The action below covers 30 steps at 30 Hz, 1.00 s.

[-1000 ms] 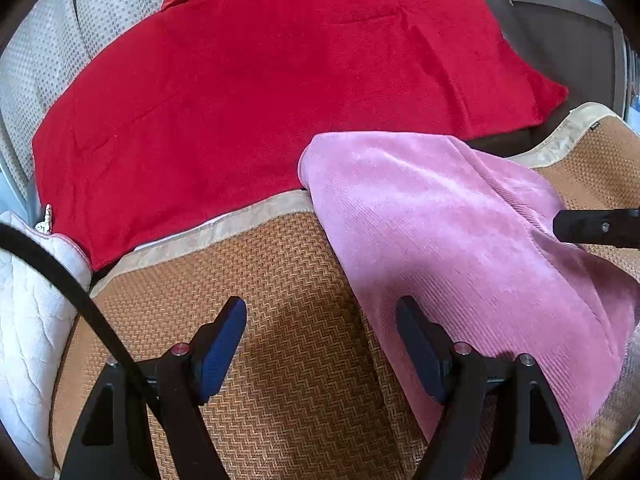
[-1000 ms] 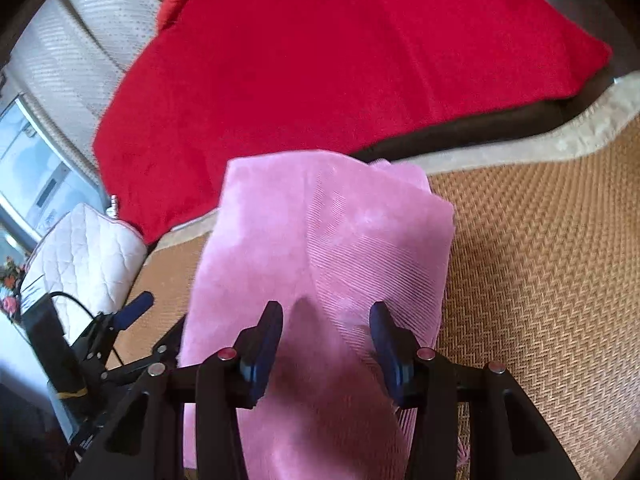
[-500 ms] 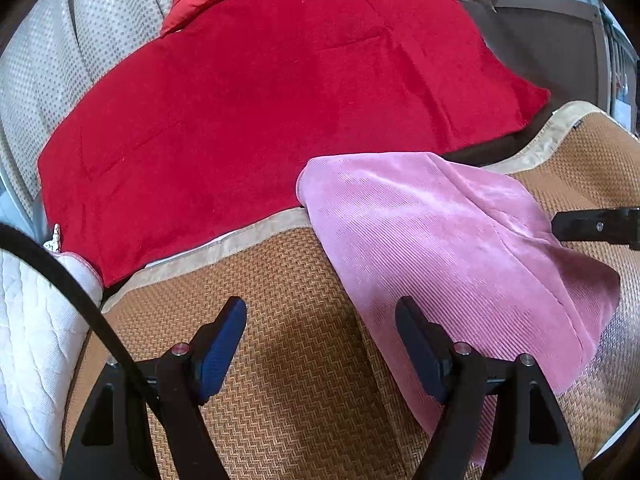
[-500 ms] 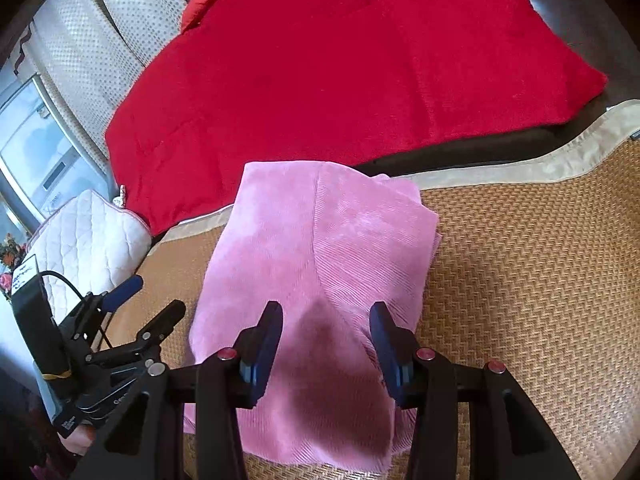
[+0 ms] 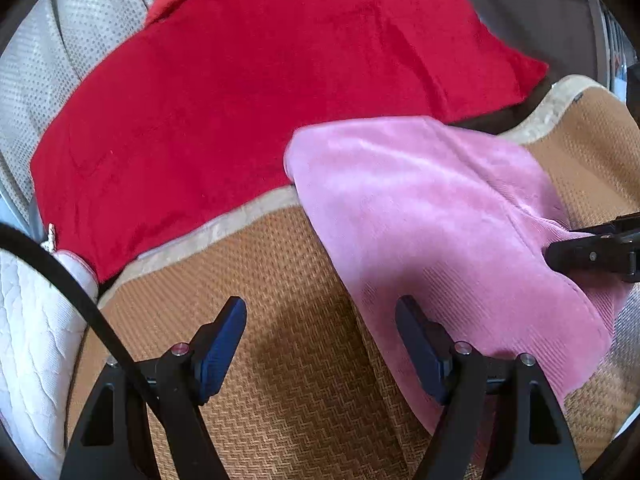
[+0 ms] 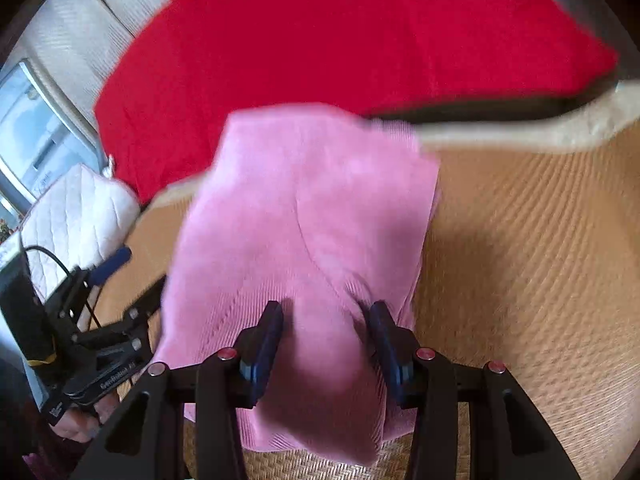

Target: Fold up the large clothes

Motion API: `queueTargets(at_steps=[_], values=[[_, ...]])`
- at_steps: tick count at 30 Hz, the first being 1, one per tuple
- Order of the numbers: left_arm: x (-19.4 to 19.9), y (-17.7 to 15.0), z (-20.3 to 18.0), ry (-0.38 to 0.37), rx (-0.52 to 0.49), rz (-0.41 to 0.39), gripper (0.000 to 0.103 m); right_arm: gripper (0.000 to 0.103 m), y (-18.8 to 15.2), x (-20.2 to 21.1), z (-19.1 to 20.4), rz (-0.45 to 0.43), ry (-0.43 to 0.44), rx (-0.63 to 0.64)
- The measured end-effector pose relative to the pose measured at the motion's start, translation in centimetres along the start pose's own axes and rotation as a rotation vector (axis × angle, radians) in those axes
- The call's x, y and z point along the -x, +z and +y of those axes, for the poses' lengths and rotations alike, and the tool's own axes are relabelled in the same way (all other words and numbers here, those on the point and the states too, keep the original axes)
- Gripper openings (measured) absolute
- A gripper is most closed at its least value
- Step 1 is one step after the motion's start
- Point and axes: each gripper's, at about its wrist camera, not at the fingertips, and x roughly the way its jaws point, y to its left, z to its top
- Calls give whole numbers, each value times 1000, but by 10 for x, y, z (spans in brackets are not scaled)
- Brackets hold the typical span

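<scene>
Left wrist: one pink garment [image 5: 432, 216] lying folded on the woven mat [image 5: 288, 360], one red blanket [image 5: 256, 80] behind; left gripper [image 5: 320, 336] hovering wide open, nothing between its fingers | Right wrist: right gripper [image 6: 326, 332] tilting downward, half-open jaws straddling a bulge in the pink garment, now nearer than before; grip uncertain in the blur.

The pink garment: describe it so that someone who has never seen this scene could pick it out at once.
Start from the woven brown mat that covers the seat. Above it, a large red blanket drapes the backrest. The pink garment lies on the mat, its upper edge reaching the blanket; it is the only pink cloth, soft and finely ribbed, smaller than the red one, lying under the right gripper.
</scene>
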Motion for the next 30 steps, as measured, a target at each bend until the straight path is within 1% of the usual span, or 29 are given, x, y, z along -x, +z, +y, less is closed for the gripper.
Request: queueTargets(at_steps=[2, 5, 7, 9, 10, 11, 12, 13, 14, 16, 18, 21, 23, 28, 30], values=[[0, 1, 5, -18, 25, 8, 78, 48, 0, -3, -1, 3, 11, 2], [7, 3, 13, -42, 51, -6, 78, 48, 1, 7, -3, -6, 27, -8], [11, 4, 20, -91, 82, -5, 78, 51, 3, 13, -6, -13, 35, -19], [16, 6, 30, -174, 137, -1, 78, 51, 6, 25, -12, -52, 45, -25], [17, 7, 32, -207, 157, 3, 81, 55, 7, 31, -14, -72, 44, -31], [17, 8, 36, -256, 180, 11, 87, 59, 9, 37, -20, -97, 45, -50], [17, 9, 39, -311, 203, 17, 88, 70, 11, 43, -26, -117, 53, -79], [16, 9, 42, -362, 224, 24, 88, 76, 12, 47, -33, -132, 68, -110], [14, 9, 43, -398, 239, 32, 88, 77, 15, 48, -46, -134, 99, -147], [6, 8, 45, -461, 268, 70, 88, 77, 18, 44, -58, -105, 143, -192], [-8, 8, 47, -527, 313, 146, 88, 77, 19, 34, -71, -65, 181, -244], [-26, 5, 50, -637, 381, 199, 88, 77, 20, 19, -77, -23, 210, -285], [-31, 4, 50, -671, 406, 222, 88, 77, 21, 13, -81, -14, 239, -293], [-43, 4, 48, -757, 435, 241, 88, 77, 24, -1, -84, 15, 279, -294], [-51, 5, 48, -790, 454, 255, 88, 77, 26, -13, -85, 44, 285, -299]])
